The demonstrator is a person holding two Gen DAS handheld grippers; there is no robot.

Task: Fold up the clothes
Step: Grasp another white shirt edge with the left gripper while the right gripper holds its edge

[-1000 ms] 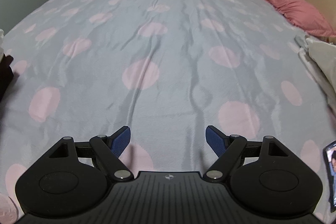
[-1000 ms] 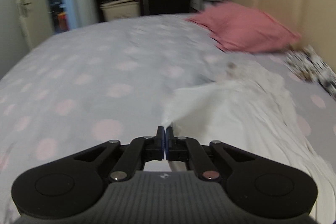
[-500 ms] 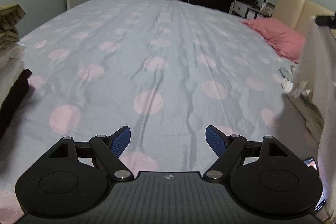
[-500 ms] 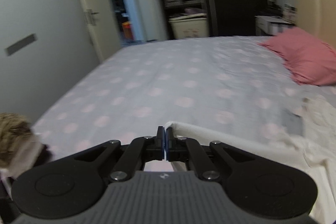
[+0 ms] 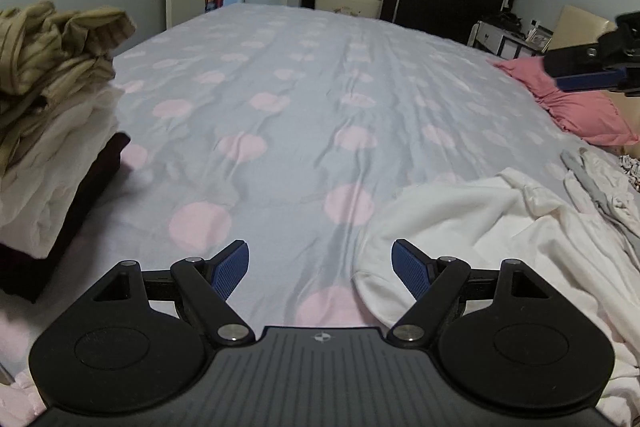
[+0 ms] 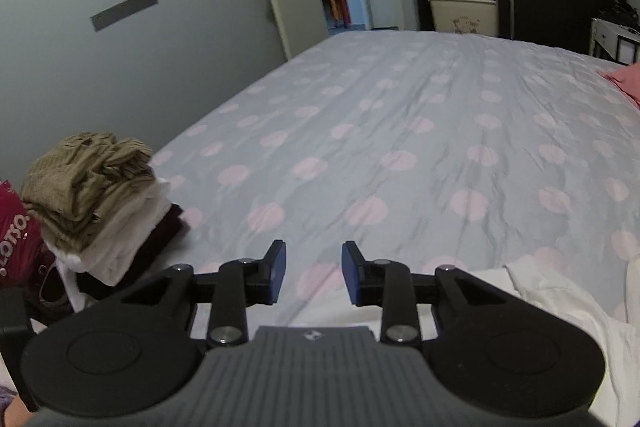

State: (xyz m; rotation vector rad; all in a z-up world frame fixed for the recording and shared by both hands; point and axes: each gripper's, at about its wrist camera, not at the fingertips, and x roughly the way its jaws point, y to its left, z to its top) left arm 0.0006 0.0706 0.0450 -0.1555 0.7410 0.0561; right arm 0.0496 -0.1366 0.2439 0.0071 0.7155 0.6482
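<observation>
A crumpled white garment [image 5: 496,215] lies on the near right part of the bed, and its edge [image 6: 552,291] shows low at the right in the right wrist view. My left gripper [image 5: 320,269] hovers open just left of the garment's near edge, nothing between its fingers. My right gripper [image 6: 313,273] is open and empty above the bed, the garment lying below and to its right. From the left wrist view the right gripper [image 5: 588,71] appears high at the far right edge.
A stack of folded clothes [image 5: 48,115], olive on top of white and dark items [image 6: 92,187], sits at the bed's left edge. A pink pillow [image 5: 576,99] lies at the far right. The dotted grey bedsheet [image 5: 304,99] spreads ahead. A red bag [image 6: 14,235] is at left.
My right gripper has opened and let go of the white garment, which now lies on the bed. Both views have swung up and left, bringing the folded stack into sight.
</observation>
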